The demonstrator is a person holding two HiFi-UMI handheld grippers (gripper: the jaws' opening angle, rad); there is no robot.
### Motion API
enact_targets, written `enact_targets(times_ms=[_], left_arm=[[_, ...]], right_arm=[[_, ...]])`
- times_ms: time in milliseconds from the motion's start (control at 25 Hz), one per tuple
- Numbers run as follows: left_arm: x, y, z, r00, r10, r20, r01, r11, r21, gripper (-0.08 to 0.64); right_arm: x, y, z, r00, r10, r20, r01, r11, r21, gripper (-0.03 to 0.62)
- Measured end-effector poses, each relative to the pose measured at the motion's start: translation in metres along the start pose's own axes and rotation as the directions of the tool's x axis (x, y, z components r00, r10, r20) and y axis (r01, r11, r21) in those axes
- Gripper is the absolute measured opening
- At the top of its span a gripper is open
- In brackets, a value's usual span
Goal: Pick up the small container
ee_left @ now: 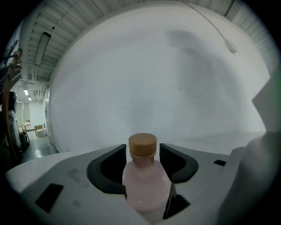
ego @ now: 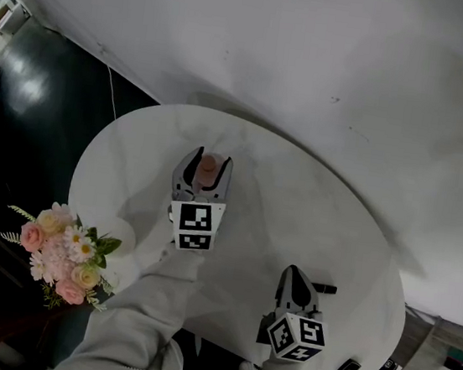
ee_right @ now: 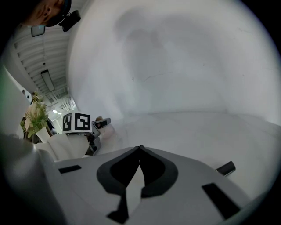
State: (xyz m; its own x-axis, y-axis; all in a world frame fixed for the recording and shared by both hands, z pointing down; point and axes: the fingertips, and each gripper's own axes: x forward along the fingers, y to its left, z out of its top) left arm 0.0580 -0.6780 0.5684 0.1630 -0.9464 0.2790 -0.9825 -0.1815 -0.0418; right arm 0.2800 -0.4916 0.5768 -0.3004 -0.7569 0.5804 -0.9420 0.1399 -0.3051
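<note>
Your left claw [ee_left: 142, 154] wide, bottle [ee_left: 145, 186] between jaws, ungripped. Close gently on body below cork [ee_left: 142, 144]; right claw [ee_right: 139, 149] pinched together, empty.

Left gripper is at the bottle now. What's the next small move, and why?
Probably close the left gripper on the bottle. The bottle stands upright on the table between its open jaws, with slim gaps showing beside the cork, so nothing seems to grip it yet. Lifting should wait until the jaws press on it.
</note>
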Motion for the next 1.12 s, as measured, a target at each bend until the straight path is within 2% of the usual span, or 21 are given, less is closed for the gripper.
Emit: enact_targets(times_ms=[200,440,800,1120], left_arm=[[-0.003,-0.003,0.005,1.0,0.013,0.013,-0.013,0.998,0.059,0.177],[-0.006,0.001,0.006,1.0,0.001,0.006,-0.001,1.0,-0.021,0.126],[-0.017,-0.008,0.003,0.999,-0.032,-0.014,0.032,0.999,-0.025,0.123],[-0.041,-0.021,0.015,0.998,-0.064,0.022,0.065,0.997,-0.037,0.123]], right_arm=[[-0.004,-0.006,-0.002,1.0,-0.014,0.001,0.014,1.0,0.008,0.049],[-0.008,-0.006,-0.006,1.0,-0.02,0.005,0.02,1.0,0.015,0.049],[-0.023,-0.006,-0.009,0.999,-0.037,0.024,0.036,0.999,0.021,0.049],[-0.044,-0.008,-0.013,0.997,-0.059,0.054,0.057,0.998,0.034,0.049]])
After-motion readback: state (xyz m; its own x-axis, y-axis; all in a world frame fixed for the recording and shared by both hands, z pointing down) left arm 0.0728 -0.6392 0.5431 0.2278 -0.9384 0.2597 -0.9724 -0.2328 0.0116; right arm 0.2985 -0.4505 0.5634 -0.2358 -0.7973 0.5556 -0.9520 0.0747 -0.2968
